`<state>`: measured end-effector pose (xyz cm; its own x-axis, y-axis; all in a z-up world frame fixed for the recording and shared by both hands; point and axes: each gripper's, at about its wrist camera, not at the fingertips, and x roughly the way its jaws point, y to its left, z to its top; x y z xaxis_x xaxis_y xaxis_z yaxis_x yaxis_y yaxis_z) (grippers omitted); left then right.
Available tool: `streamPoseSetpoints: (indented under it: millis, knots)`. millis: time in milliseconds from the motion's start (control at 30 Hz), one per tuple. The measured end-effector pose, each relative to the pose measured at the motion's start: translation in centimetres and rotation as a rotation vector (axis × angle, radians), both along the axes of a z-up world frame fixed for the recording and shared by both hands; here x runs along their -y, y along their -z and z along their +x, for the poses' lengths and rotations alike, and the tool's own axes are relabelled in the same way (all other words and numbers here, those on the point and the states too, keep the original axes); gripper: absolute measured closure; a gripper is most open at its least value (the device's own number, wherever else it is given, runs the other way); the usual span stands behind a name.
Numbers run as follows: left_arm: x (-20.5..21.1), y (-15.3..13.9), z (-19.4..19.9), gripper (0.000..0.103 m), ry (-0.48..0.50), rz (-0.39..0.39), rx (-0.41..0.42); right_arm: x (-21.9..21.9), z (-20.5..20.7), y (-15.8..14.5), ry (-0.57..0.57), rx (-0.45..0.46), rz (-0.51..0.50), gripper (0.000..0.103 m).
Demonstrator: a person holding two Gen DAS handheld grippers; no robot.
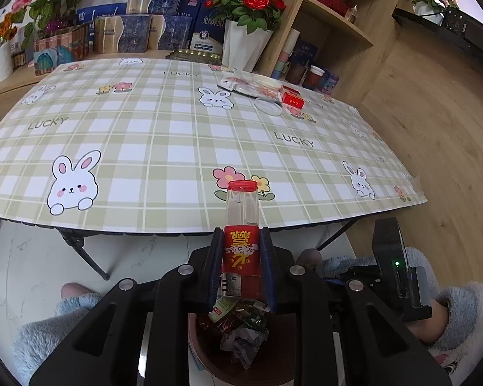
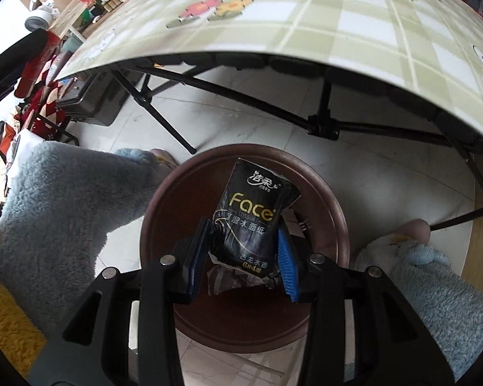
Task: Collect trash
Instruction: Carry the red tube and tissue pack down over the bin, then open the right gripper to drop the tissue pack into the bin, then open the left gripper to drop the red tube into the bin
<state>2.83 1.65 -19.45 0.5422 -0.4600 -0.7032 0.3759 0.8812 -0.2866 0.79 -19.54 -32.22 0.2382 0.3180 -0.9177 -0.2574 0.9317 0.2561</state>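
In the left wrist view, the left gripper (image 1: 241,257) held a small bottle (image 1: 242,225) with a red cap, a clear middle and a red label. Its jaws were closed on the labelled lower part, and the capped end pointed toward 12 o'clock, in front of the near edge of the table (image 1: 164,135). Directly under this gripper, at 6 o'clock in the view, stood a brown trash bin (image 1: 267,363) with crumpled wrappers and paper (image 1: 241,331) inside.

On the far right part of the table, at about 1 o'clock, more items remained: a clear plastic bag (image 1: 241,85), a round transparent lid (image 1: 268,106) and a red box (image 1: 292,98) just beside it. A white vase with red roses (image 1: 246,45) stood behind them.

In the right wrist view, the right gripper (image 2: 244,251) held a black tissue pack (image 2: 251,222) with the word "Face" on it. The jaws were partly closed, with the blue pads (image 2: 286,267) pressing both sides of the lower part of the pack. The pack was above the opening of the trash bin (image 2: 164,212), whose rim surrounded it. The table edge (image 2: 273,41) curved across the top of this view, at 12 o'clock.
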Motion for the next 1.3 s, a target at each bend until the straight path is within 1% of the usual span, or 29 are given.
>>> streamPoseSetpoints:
  millis: [200,333,500,567,767,800,867,967,1000,1067,1167,1300]
  knots:
    - [0.7,1.0,-0.2,0.081,0.016,0.0,-0.019,-0.3,0.2,1.1,-0.024,-0.039,-0.034,0.061]
    - [1.0,1.8,-0.4,0.081,0.021,0.005,-0.034,-0.6,0.4,2.2,-0.037,-0.091,-0.035,0.06]
    - [0.9,2.5,-0.3,0.081,0.019,0.005,-0.057,-1.3,0.4,3.3,-0.079,-0.141,-0.036,0.058]
    - [1.0,2.7,-0.4,0.081,0.02,0.006,-0.061,-1.5,0.3,3.4,-0.091,-0.145,-0.032,0.053]
    - [1.1,3.1,-0.6,0.081,0.022,0.006,-0.073,-1.4,0.3,3.1,-0.076,-0.136,-0.023,0.048]
    - [1.1,3.2,-0.6,0.081,0.023,0.006,-0.076,-1.3,0.3,2.9,-0.069,-0.124,-0.024,0.045]
    - [1.2,3.3,-0.6,0.081,0.026,0.008,-0.081,-1.0,0.3,2.4,-0.06,-0.1,-0.022,0.032]
    - [1.4,3.5,-0.7,0.081,0.033,0.012,-0.085,-0.7,0.1,1.1,-0.047,-0.041,-0.019,0.02]
    - [1.5,3.5,-0.7,0.081,0.037,0.014,-0.084,-0.6,0.0,0.5,-0.038,-0.01,-0.02,0.018]
    - [1.7,3.5,-0.8,0.081,0.044,0.018,-0.083,-0.3,-0.2,-0.4,-0.024,0.036,-0.027,0.012]
    - [1.9,3.4,-1.0,0.081,0.054,0.02,-0.079,0.2,-0.7,-2.5,0.011,0.142,-0.04,0.011]
    - [2.4,3.5,-1.4,0.081,0.076,0.027,-0.074,1.0,-1.3,-4.8,0.05,0.249,-0.033,0.01]
